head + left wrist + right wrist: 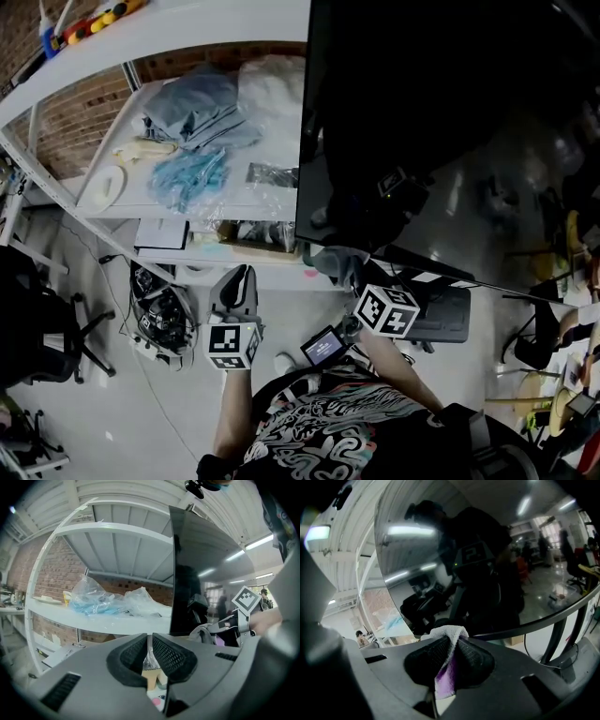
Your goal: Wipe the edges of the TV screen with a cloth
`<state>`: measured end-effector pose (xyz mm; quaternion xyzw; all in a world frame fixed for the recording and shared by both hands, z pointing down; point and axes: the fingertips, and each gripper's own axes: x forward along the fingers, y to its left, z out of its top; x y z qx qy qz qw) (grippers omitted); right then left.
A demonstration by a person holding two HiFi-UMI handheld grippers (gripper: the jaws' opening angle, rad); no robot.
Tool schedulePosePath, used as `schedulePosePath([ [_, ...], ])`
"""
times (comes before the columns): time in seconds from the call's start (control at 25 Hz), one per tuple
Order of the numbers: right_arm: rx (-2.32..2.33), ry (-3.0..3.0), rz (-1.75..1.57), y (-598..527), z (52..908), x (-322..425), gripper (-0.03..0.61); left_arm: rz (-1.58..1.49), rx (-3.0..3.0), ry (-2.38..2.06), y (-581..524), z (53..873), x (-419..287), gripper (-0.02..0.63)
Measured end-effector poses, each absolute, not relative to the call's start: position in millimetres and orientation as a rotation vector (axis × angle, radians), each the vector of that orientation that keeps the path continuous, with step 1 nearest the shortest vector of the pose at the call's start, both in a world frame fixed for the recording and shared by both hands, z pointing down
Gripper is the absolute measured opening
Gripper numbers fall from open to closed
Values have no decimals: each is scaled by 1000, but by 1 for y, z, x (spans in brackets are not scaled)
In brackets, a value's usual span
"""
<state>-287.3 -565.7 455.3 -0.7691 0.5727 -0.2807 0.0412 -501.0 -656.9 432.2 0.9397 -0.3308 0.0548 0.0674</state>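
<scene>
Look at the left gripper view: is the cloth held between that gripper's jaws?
No, the left gripper is shut on nothing; the right gripper pinches the cloth.

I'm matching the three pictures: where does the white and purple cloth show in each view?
Head view: white and purple cloth at the lower left corner of the black TV screen.
Left gripper view: cloth right of centre, below the screen.
Right gripper view: cloth bottom centre, clamped in the right gripper.
Shared landmark: the screen.

TV screen (pixel 450 122) left edge: shelf rack (pixel 131 202) close behind, plastic bags (pixel 192 173) piled there | bottom edge: stand base (pixel 441 314) under it | floor (pixel 122 412): cable pile (pixel 159 319) and chair (pixel 37 328) left, rest open
</scene>
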Motion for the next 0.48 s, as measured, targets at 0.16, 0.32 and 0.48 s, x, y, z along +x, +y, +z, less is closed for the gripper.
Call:
schedulePosePath([
  [0.16, -2360, 1745, -857, -575, 456, -295, 66, 160, 2842, -984, -665, 431, -507, 46],
  [0.32, -2361, 1736, -860, -583, 457, -302, 65, 163, 2847, -972, -671, 430, -514, 46],
  [0.48, -2364, 1740, -861, -592, 457, -310, 66, 171, 2860, -961, -677, 428, -520, 46],
])
